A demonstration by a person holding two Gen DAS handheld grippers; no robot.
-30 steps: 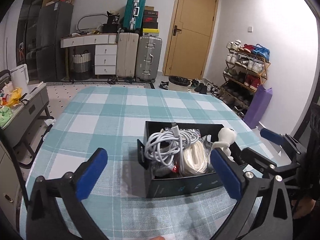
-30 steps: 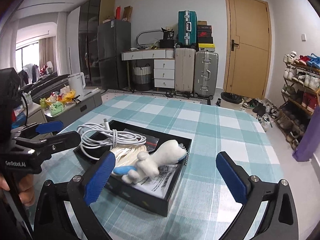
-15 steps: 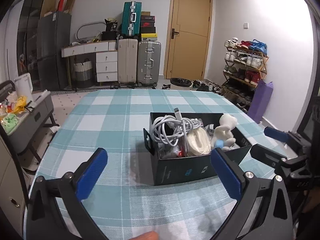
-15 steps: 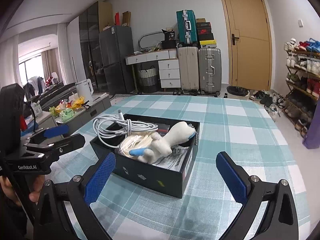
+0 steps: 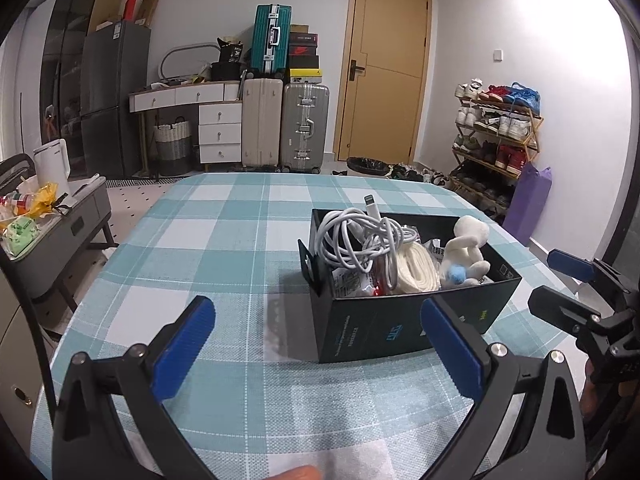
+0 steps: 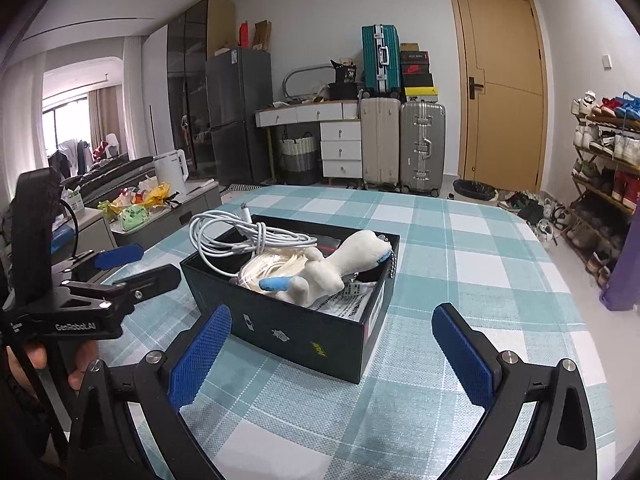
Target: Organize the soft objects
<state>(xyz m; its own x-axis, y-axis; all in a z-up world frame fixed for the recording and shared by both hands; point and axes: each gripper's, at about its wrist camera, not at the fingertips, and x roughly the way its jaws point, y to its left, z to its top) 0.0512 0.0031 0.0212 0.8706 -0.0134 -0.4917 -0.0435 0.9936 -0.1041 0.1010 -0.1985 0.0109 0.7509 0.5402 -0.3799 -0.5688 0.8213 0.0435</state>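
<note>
Left gripper spread wide, nothing between the blue pads, hovering low over the table just short of the black box. Right gripper also spread wide and empty, on the other side of the box, near corner of the box sitting between its fingers in view. Each gripper shows in the other's camera, held by a hand at the frame edge. Box sits on teal-and-white checked cloth, open top, filled: coiled white cable piled at one end with its plug sticking up, cream rope bundle in the middle, white plush toy with blue bits lying at the other end, printed paper packets underneath. All soft items inside the box, none loose on the table. Background: suitcases, yellow door, shoe rack.
</note>
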